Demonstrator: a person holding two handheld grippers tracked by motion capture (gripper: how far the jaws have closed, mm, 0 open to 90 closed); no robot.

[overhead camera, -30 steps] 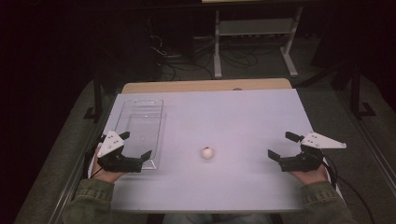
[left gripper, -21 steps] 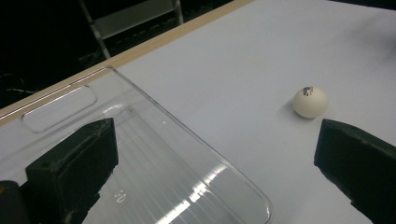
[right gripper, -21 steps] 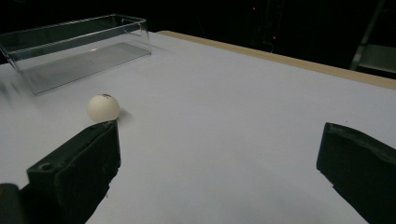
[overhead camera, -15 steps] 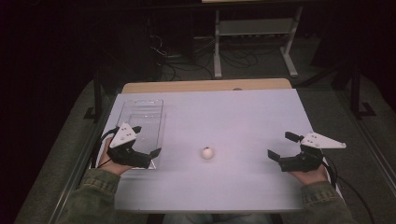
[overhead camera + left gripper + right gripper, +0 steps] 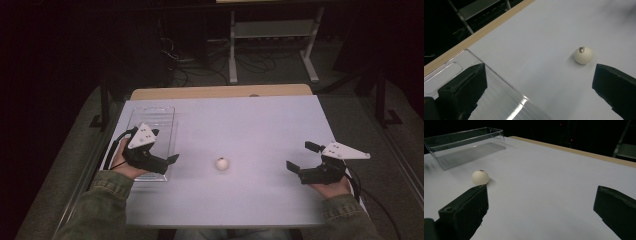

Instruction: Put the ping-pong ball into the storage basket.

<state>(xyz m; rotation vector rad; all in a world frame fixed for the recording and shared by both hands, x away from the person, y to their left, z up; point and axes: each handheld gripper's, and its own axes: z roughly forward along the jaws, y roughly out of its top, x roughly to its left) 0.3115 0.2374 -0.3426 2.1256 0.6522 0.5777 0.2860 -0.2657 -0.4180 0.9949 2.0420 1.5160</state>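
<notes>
A small white ball (image 5: 222, 164) with a tiny dark mark lies near the middle of the white table (image 5: 250, 120). My left gripper (image 5: 165, 146) hovers open over the near end of a clear plastic tray (image 5: 150, 117), pointing right toward the ball. In the left gripper view the ball (image 5: 584, 55) sits ahead, close to the right jaw, with the tray (image 5: 499, 85) under the left jaw and the gripper (image 5: 539, 71) empty. My right gripper (image 5: 299, 155) is open at the right, well away from the ball. Its own view shows the ball (image 5: 480, 177) just beyond the left jaw of the gripper (image 5: 542, 193).
The tray (image 5: 466, 145) is empty and lies lengthwise along the table's left side. A wooden strip (image 5: 220, 92) edges the far side. Beyond it, a metal stand (image 5: 272, 35) and cables rest on the dark floor.
My left gripper has moved right and forward over the tray's near end and turned toward the ball. The right gripper and the ball have stayed put.
</notes>
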